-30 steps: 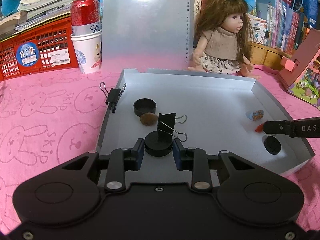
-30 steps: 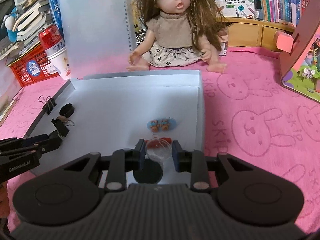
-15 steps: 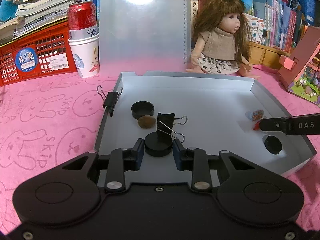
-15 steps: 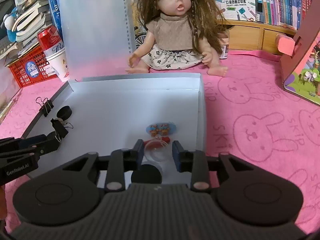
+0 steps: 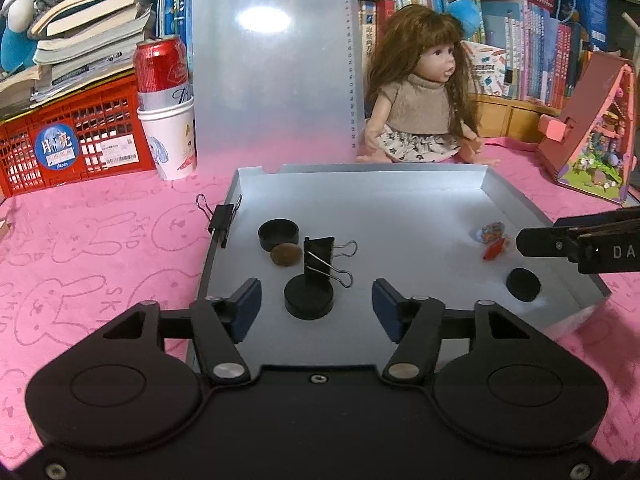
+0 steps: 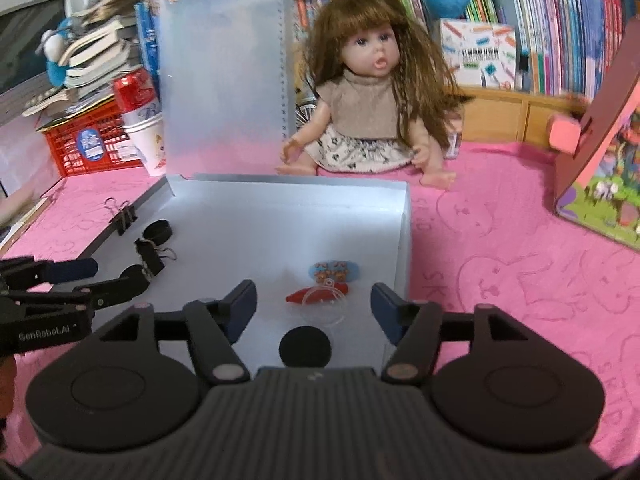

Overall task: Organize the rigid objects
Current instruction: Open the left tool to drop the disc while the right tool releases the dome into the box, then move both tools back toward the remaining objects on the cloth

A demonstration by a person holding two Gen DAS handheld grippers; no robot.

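Both grippers open, nothing held. Left gripper (image 5: 316, 306): blue-padded fingers spread wide at the near-left part of the shallow white cardboard box lid (image 5: 400, 192), straddling one black round disc (image 5: 309, 301) without touching it. Right gripper (image 6: 313, 307): fingers equally wide apart at the near-right part of the lid, a second black round disc (image 6: 305, 347) sitting between and just below them, no contact. Count in the lid: 2 flat black discs, 1 black round cap with raised rim (image 5: 278, 233) toward the left wall, 1 small brown rounded lump (image 5: 285, 255) just in front of that cap, 2 black metal binder clips, 1 red elongated plastic piece (image 6: 316, 295) with a clear round plastic part over it, 1 blue oval item with orange dots (image 6: 334, 271) just behind the red piece near the right wall. Binder clip one (image 5: 221, 222) is clamped on the lid's left wall; binder clip two (image 5: 322, 260) stands upright against the back of the left-side disc, wire handles pointing right. Outside the lid, on the pink bunny-print cloth (image 5: 100, 248): 1 brown-haired doll in a beige top (image 5: 420, 108) seated behind the far edge, 1 translucent clipboard (image 5: 276, 64) upright at far left of the lid, 1 red drink can (image 5: 162, 66) in 1 white paper cup (image 5: 170, 142), 1 red plastic crate (image 5: 76, 140), 1 pink toy house (image 5: 592, 132) at the right.
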